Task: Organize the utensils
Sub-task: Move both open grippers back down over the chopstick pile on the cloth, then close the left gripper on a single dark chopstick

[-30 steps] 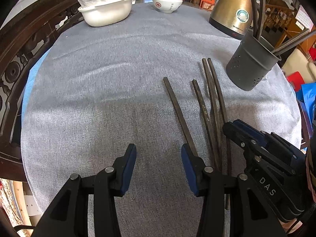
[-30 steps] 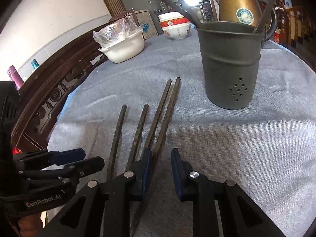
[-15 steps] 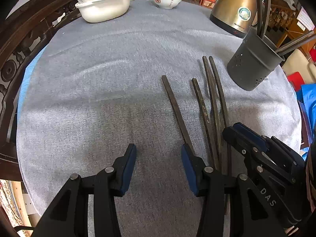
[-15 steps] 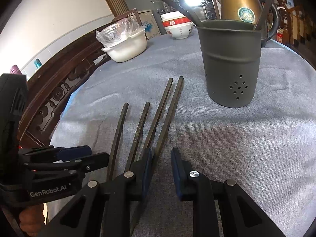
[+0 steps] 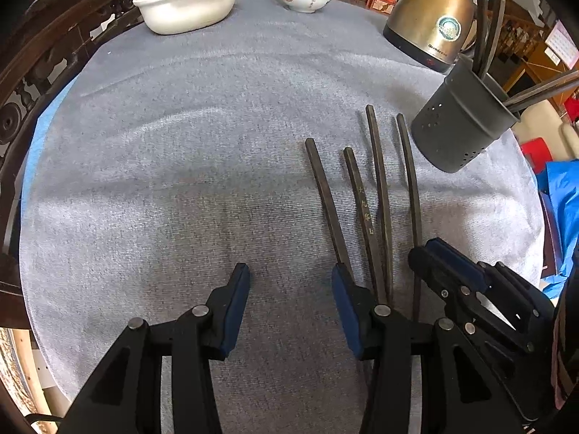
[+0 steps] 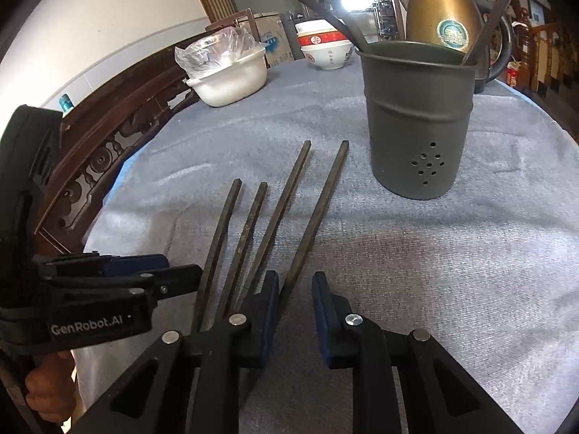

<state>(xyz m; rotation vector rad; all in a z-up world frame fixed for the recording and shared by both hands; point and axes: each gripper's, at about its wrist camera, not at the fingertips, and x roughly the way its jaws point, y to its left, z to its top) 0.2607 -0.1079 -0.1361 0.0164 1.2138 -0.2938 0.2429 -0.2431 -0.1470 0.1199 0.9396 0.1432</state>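
Four dark chopsticks (image 6: 253,238) lie fanned on the grey-clothed tabletop (image 5: 181,181), just beside the grey perforated utensil holder (image 6: 419,126), with their far ends nearest the holder and their near ends converging under the two tools. The holder stands upright and already carries several long utensils.

The right tool (image 6: 295,300) is set low over the chopstick nearest the holder (image 6: 318,213). Its jaws are narrowed to a small gap with that stick lying between them, but the pads are not seen pressing on it, so it is judged not yet gripped. The left tool (image 5: 289,282) is held open and empty, its right finger resting over the near end of the stick farthest from the holder.

For the step in hand, a single stick is best taken. The pads should be brought down to the cloth so that only the stick nearest the holder is straddled, since its neighbour lies close at the near end and could be caught as well. The grip should be closed squarely across the shaft. Slipping or pivoting of so thin a stick is to be expected if it is pinched at an angle. It is then to be lifted clear of the others, tilted upright and lowered into the holder, clear of the utensils leaning there.
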